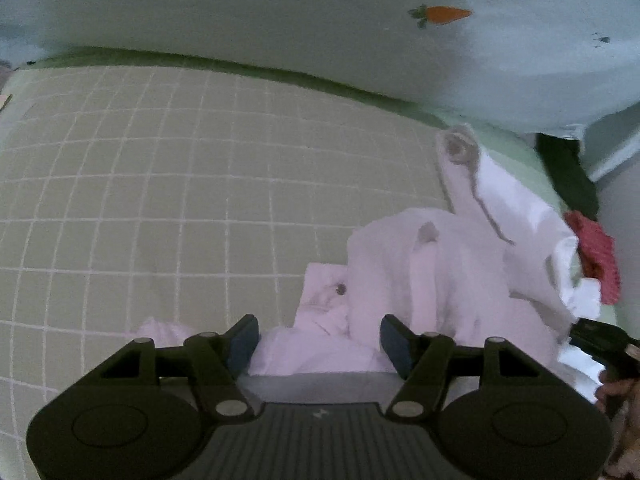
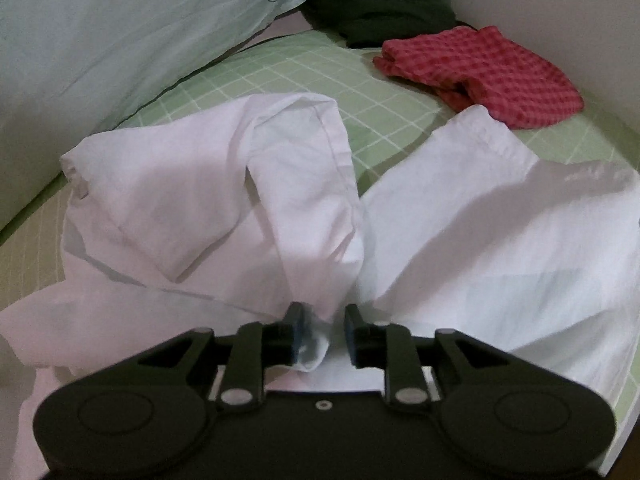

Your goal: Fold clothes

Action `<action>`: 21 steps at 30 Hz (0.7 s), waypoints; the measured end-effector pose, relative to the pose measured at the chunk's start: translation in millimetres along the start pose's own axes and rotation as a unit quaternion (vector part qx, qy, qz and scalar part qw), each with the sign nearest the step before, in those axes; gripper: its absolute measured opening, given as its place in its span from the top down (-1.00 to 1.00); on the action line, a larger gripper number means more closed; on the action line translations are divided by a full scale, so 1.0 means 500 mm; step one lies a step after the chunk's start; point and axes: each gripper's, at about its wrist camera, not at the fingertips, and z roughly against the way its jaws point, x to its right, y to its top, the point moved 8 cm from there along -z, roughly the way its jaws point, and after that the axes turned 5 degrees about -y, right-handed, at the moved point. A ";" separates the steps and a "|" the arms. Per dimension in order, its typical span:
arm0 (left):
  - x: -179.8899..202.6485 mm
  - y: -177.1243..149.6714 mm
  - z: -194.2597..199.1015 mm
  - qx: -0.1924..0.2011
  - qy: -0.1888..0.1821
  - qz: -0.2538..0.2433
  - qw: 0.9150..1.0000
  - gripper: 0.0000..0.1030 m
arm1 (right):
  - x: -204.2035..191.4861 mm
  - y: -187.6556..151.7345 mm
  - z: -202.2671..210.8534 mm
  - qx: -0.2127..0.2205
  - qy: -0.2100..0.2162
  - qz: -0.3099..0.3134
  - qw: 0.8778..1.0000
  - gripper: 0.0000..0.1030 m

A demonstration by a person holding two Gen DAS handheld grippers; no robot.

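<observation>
A crumpled white garment [image 1: 420, 272] with a small button lies on the green checked sheet [image 1: 160, 200]. My left gripper [image 1: 319, 334] hovers over the garment's near edge, open, its blue pads wide apart and holding nothing. The right gripper [image 1: 596, 338] shows at the right edge of the left wrist view, on the garment's far side. In the right wrist view the white garment [image 2: 180, 200] spreads in big folds. My right gripper [image 2: 323, 320] stands slightly open with a fold of the cloth [image 2: 316, 348] loose in the gap, not pinched.
A red checked cloth [image 2: 492, 72] and a dark garment [image 2: 380, 12] lie behind the white one, near a white wall [image 2: 560, 20]. A pale bedcover printed with a carrot [image 1: 280, 20] bulges along the far side. The checked sheet stretches bare to the left.
</observation>
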 end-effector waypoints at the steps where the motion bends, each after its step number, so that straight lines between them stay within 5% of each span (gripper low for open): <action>1: 0.005 0.001 0.004 0.004 -0.009 -0.004 1.000 -0.32 | -0.002 0.000 0.000 0.001 -0.002 0.005 1.000 0.55; 11: 0.037 0.014 0.016 0.021 -0.071 -0.005 0.997 -0.34 | -0.002 -0.003 0.003 0.005 0.000 0.011 1.000 0.54; 21: 0.022 0.062 0.023 0.044 -0.070 0.030 0.996 -0.33 | -0.004 -0.007 0.004 0.008 -0.001 0.017 1.000 0.54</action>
